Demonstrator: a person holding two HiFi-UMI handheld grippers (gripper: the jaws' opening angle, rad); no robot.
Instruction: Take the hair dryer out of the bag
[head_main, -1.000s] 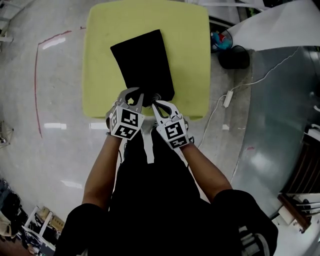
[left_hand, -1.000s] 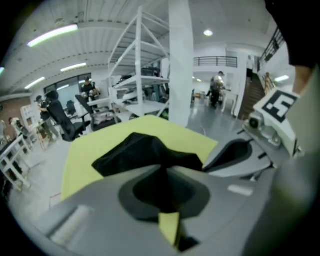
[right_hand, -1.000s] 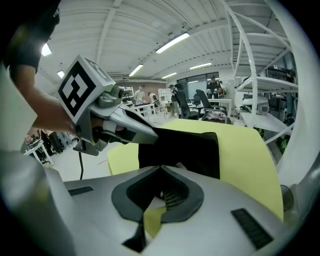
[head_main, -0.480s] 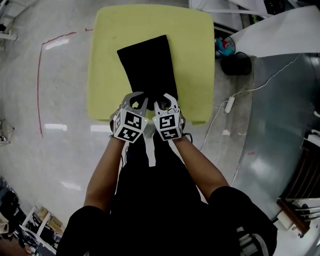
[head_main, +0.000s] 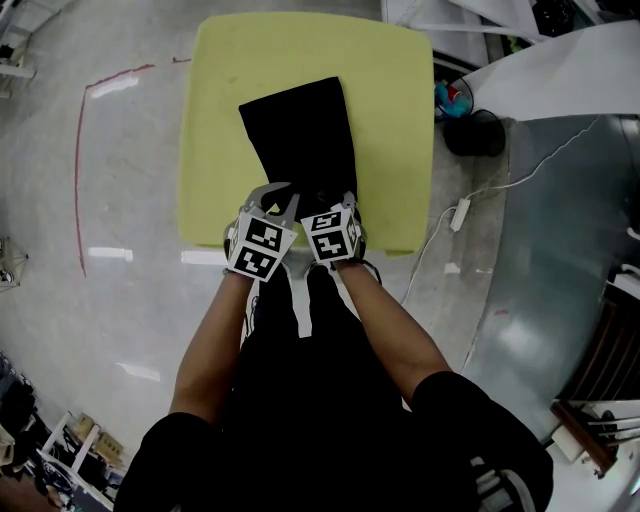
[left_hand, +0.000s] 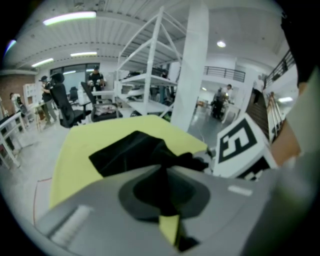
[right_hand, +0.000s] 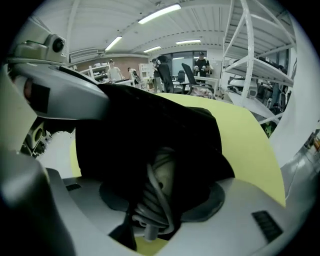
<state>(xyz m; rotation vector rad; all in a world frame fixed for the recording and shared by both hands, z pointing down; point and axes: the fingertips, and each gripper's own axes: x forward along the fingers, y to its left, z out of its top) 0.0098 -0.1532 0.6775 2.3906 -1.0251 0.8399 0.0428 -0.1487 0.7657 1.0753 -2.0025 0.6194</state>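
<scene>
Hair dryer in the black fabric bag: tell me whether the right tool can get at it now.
Probably yes. The left tool pinches the edge of the black fabric bag, and the right tool sits at the mouth, jaws opening, with the pale grey hair dryer and its coiled cord between them.

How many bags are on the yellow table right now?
1: the black bag lies along the middle of the yellow table, its near end at the front edge. No other bag shows.
</scene>
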